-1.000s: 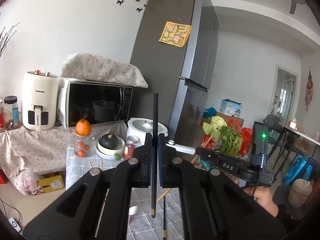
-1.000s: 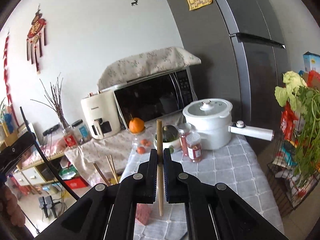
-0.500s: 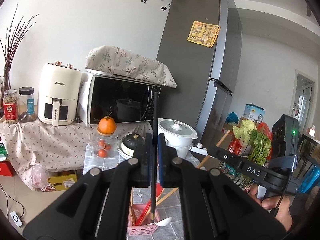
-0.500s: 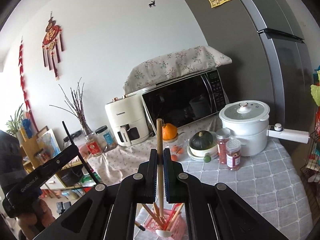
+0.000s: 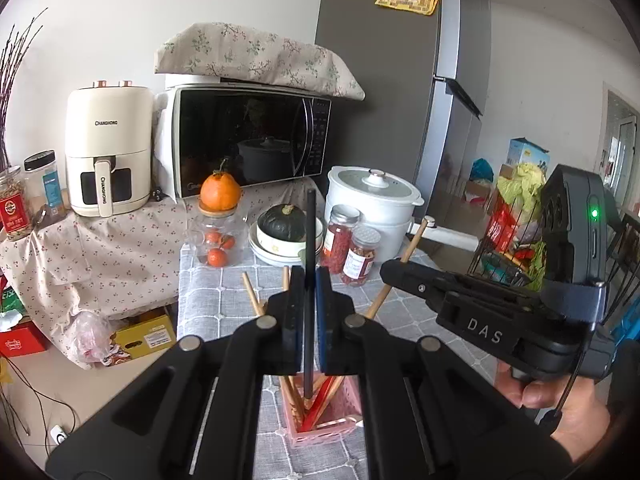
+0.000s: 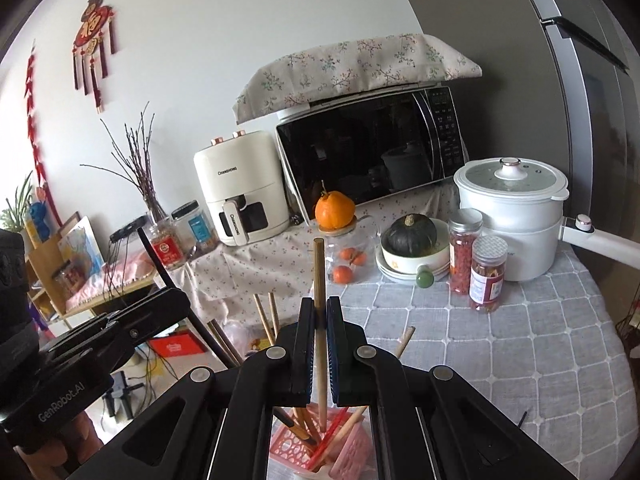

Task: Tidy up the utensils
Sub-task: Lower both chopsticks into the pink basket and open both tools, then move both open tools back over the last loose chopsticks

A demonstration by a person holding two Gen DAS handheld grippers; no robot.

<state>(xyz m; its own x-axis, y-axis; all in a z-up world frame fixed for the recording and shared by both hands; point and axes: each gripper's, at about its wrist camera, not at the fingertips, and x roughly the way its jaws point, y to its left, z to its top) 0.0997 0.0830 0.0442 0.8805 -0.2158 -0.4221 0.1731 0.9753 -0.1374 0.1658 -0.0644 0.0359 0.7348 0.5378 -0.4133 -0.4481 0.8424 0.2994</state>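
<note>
The left gripper (image 5: 308, 280) has its jaws clenched on 1 thin black chopstick (image 5: 310, 240), held upright with the lower tip directly above the pink slotted plastic utensil basket (image 5: 320, 428). The vertical hold appears chosen so the stick can drop tip-first among the sticks already standing there. In its own camera view, the right gripper (image 6: 319, 312) is likewise clamped on 1 light wooden chopstick (image 6: 319, 272), also upright, its lower end at the basket mouth or just inside; which cannot be told. The basket sits at the near edge of the grey checked tablecloth (image 6: 500, 344), under both grippers.

Surroundings, left to right:
- Cream air fryer (image 5: 106, 148) on the floral-covered side counter, far left.
- Black-fronted microwave (image 5: 248, 136) under a floral cloth cover.
- Clear glass jar (image 5: 218, 236) with an orange (image 5: 220, 192) on its lid.
- Dark green squash (image 5: 286, 222) in a stack of white bowls.
- 2 spice jars (image 5: 352, 244), then a white lidded electric pot (image 5: 372, 200).

Obstructions: several wooden and red sticks already lean outward in the basket, leaving limited free slots. The 2 grippers work close together over 1 opening, so contact between them, or between the 2 held sticks, is a likely risk.
</note>
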